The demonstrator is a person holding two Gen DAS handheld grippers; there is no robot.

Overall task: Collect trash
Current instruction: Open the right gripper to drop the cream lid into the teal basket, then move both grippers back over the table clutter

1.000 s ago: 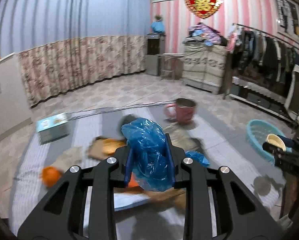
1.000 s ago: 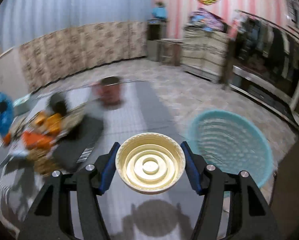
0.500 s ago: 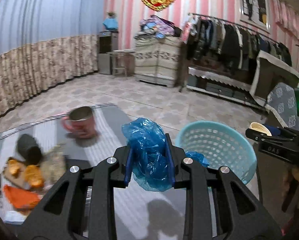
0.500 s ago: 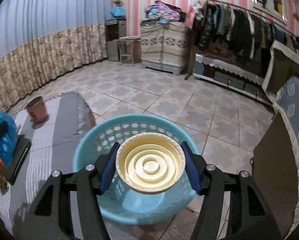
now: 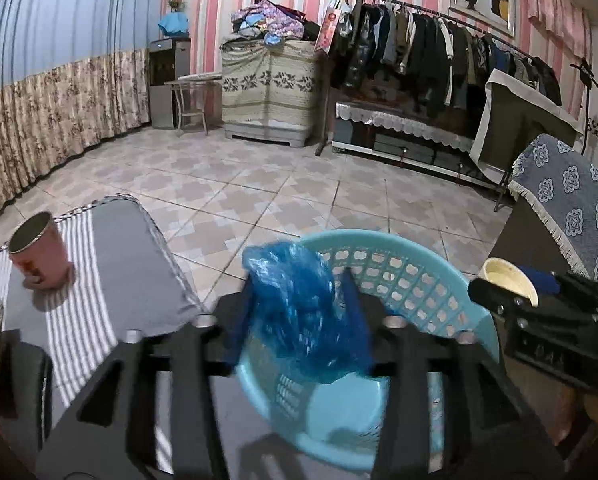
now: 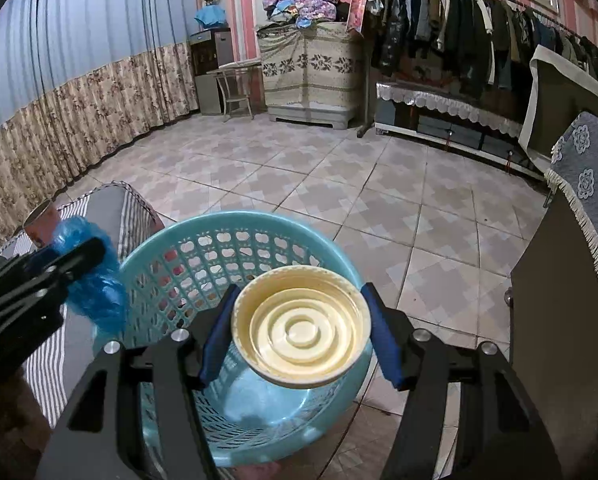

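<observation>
- The basket (image 6: 203,252) at 6 o'clock is smooth turquoise plastic with a perforated wall.
- The bag (image 5: 299,312) is thin, crinkled blue plastic film, slightly glossy.
- The lid (image 6: 301,326) is cream plastic, smooth and ridged in rings.
- The cup (image 5: 39,256) at 9 o'clock looks like pink-painted metal.
- The mat (image 5: 111,272) is striped woven cloth, matt.
- The floor (image 5: 259,184) is glossy patterned tile.
</observation>
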